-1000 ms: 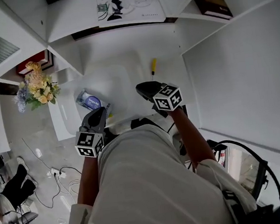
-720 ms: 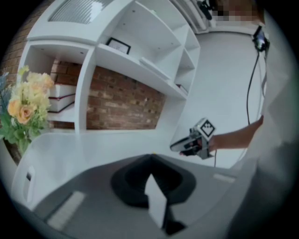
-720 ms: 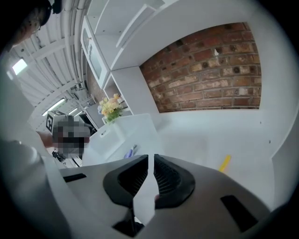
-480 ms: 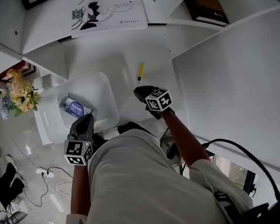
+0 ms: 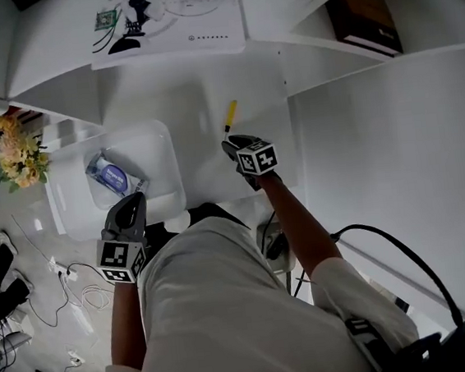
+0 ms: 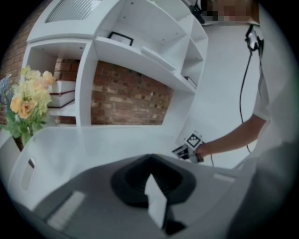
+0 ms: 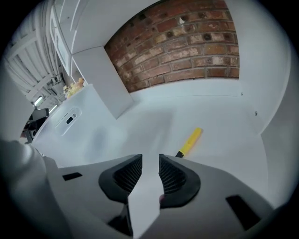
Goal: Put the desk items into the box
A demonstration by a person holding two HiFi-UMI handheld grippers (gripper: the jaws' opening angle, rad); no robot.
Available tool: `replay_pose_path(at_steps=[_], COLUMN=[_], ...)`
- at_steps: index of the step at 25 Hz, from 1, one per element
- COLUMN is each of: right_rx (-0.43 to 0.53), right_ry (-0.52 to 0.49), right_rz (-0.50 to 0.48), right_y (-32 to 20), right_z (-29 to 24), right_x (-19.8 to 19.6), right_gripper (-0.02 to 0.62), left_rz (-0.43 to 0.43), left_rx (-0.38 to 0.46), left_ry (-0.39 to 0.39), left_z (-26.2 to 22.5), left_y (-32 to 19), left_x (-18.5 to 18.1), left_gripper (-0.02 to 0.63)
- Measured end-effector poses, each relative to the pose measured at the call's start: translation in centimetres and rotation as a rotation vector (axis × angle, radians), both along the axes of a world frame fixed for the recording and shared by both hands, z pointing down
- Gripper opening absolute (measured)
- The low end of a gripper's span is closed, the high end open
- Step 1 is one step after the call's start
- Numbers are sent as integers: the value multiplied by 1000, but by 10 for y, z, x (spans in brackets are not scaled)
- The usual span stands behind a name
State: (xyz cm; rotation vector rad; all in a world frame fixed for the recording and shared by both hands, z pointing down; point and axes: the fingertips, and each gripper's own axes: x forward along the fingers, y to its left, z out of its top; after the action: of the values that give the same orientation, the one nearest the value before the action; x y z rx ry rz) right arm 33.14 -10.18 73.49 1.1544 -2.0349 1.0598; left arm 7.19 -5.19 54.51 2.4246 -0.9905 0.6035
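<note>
Yellow-handled tool [image 5: 229,117] flat on the white worktop [image 5: 193,90], dark tip toward the near side, well to the right of the white box [image 5: 162,143] and outside it. Just short of that tool, the right hand-held gripper [image 5: 230,146], released: ribbed dark pads apart and opening in the right gripper view, only bare worktop in the gap, yellow handle a little beyond the right jaw and untouched. White box at the left end of the worktop, open on top, with a blue-and-white packet [image 5: 107,176] lying inside near its left wall. At the near edge of the box, the left hand-held gripper [image 5: 135,201], clenched on nothing: pad tips together in the left gripper view, with no object between them. Marker cubes on both tools, facing up in the head view. Bunch of yellow and pale flowers [image 5: 15,158] to the left of the box. Far side: white shelving over a red brick wall, a printed sheet [image 5: 169,14] on top of it and a dark book [image 5: 362,6] in a right-hand compartment. Cables on the floor at the near left.
</note>
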Motion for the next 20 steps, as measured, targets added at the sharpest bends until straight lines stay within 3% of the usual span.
replay_pose_path(at_steps=[8, 20], right_rx=[-11, -75], right_ry=[88, 197], right_rz=[40, 144], right_y=[-27, -40], right_z=[36, 78], right_x=[26, 40], right_gripper=[101, 129], left_rz=[-17, -83], left_rx=[-11, -37], left_ry=[-28, -35], left_z=[2, 8], left_y=[-3, -7], left_x=[13, 2], left_gripper=[3, 3])
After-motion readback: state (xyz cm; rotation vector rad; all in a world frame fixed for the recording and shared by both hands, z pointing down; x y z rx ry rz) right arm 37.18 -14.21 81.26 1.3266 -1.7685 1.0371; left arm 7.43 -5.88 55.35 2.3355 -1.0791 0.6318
